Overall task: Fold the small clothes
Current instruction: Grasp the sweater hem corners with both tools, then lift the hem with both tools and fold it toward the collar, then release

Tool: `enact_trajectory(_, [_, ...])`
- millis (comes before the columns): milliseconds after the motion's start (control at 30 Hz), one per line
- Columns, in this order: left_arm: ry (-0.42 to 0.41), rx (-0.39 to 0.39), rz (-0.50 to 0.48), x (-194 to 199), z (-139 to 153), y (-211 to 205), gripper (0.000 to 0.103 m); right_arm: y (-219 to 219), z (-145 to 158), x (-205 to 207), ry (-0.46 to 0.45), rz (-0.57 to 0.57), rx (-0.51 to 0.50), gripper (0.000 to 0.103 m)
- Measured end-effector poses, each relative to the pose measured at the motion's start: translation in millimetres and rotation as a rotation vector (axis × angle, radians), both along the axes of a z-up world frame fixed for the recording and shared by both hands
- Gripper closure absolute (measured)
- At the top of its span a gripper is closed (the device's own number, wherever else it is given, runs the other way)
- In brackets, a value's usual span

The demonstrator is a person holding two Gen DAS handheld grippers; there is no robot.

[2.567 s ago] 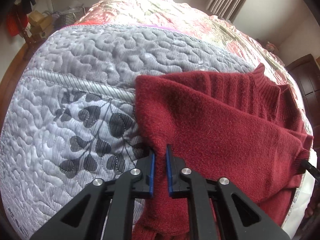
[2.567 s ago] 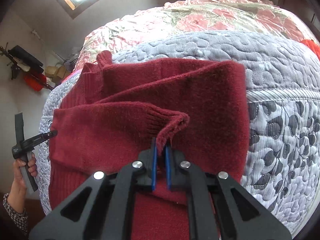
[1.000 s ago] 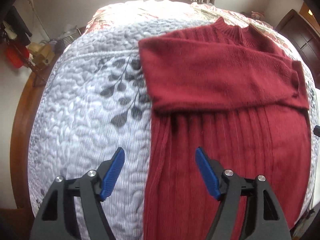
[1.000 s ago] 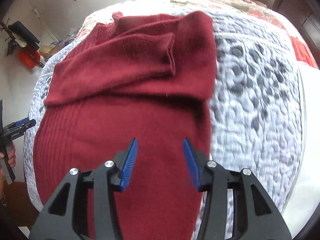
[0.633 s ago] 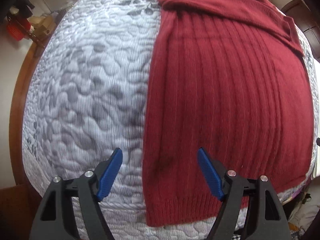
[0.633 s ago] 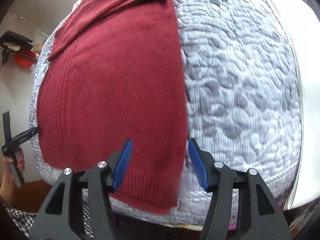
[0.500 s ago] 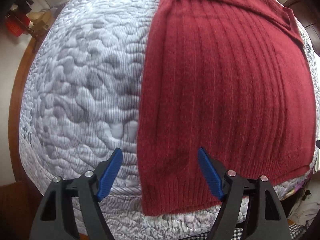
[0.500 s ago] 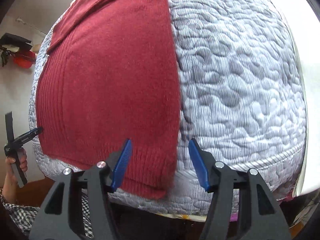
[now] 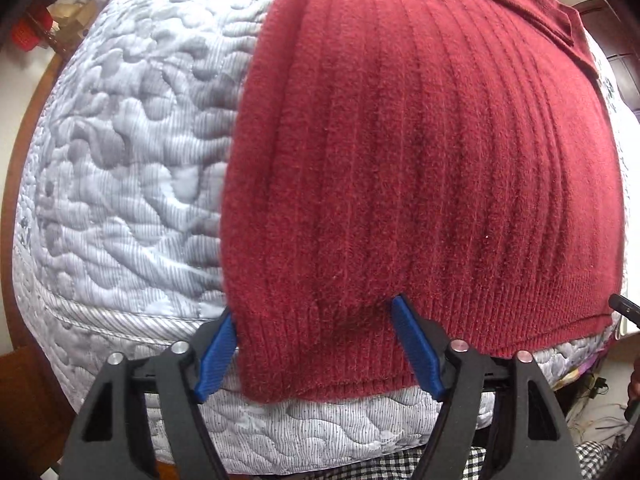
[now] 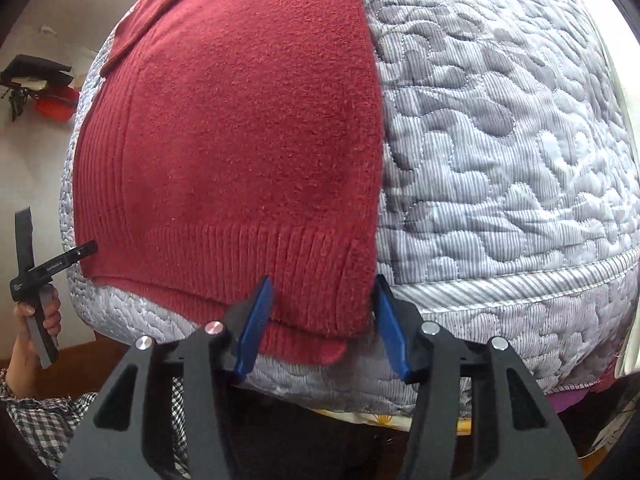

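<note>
A dark red knit sweater (image 9: 420,152) lies flat on a grey quilted bedspread (image 9: 120,168), its sleeves folded across the chest at the far end. Its ribbed hem (image 9: 332,356) hangs over the bed's near edge. My left gripper (image 9: 316,308) is open, its blue pads straddling the hem's left corner. In the right wrist view the same sweater (image 10: 240,120) fills the left half. My right gripper (image 10: 324,284) is open around the hem's right corner (image 10: 320,312). Neither gripper pinches the cloth.
The bedspread (image 10: 500,140) slopes off to the right. A hand (image 10: 32,328) with a checked sleeve holds the left gripper's handle at the far left. A wooden bed frame (image 9: 16,184) borders the left side. Clutter and a red object (image 10: 52,104) sit by the wall.
Both grippers let go of the folded sleeves, opened, and drew back along the sweater to its hem. Since half a second ago they have come closer, each straddling a hem corner.
</note>
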State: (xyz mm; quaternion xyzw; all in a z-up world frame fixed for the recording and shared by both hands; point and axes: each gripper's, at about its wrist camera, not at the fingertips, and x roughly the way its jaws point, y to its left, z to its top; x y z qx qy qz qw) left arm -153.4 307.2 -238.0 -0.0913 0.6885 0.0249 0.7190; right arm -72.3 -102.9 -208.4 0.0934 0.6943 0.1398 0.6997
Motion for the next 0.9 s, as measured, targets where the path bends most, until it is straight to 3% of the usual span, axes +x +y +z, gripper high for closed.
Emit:
enact_trajectory(133, [-0.002, -0.031, 0.006, 10.3, 2.9, -14.9, 0.056, 11.4, -4.4, 4.7, 0.017, -0.004, 0.05, 0.08])
enact_trajectory(167, [-0.004, -0.02, 0.008, 21.2, 5.4, -15.6, 0.068, 14.3, -4.9, 5.5, 0.018, 0.002, 0.048, 0.083])
enact_trajectory(200, [-0.007, -0.014, 0.008, 20.7, 7.4, -15.0, 0.081, 16.0, -4.5, 6.8, 0.015, 0.011, 0.044, 0.093])
enact_trajectory(233, [-0.01, -0.022, 0.009, 20.6, 9.3, -14.4, 0.089, 16.9, -3.3, 8.5, 0.014, 0.012, 0.049, 0.096])
enact_trajectory(300, [-0.015, -0.064, 0.037, 23.0, 15.8, -9.6, 0.096, 9.2, 0.5, 9.0, 0.021, -0.012, 0.093, 0.097])
enact_trajectory(467, [-0.067, -0.154, 0.097, 19.5, 40.4, 4.9, 0.096, 2.3, 22.0, 13.7, -0.002, -0.038, 0.202, 0.097])
enact_trajectory(567, [-0.11, -0.168, 0.097, 21.4, 59.4, 7.0, 0.096, -1.4, 38.2, 18.8, -0.027, -0.051, 0.249, 0.098])
enact_trajectory(767, [-0.226, -0.145, 0.074, 47.2, 102.1, 10.3, 0.097, -6.4, 67.3, 41.4, -0.093, -0.037, 0.237, 0.098])
enact_trajectory(900, [-0.281, -0.12, 0.065, 73.5, 115.5, 20.1, 0.096, -14.0, 77.1, 64.5, -0.123, -0.039, 0.235, 0.098])
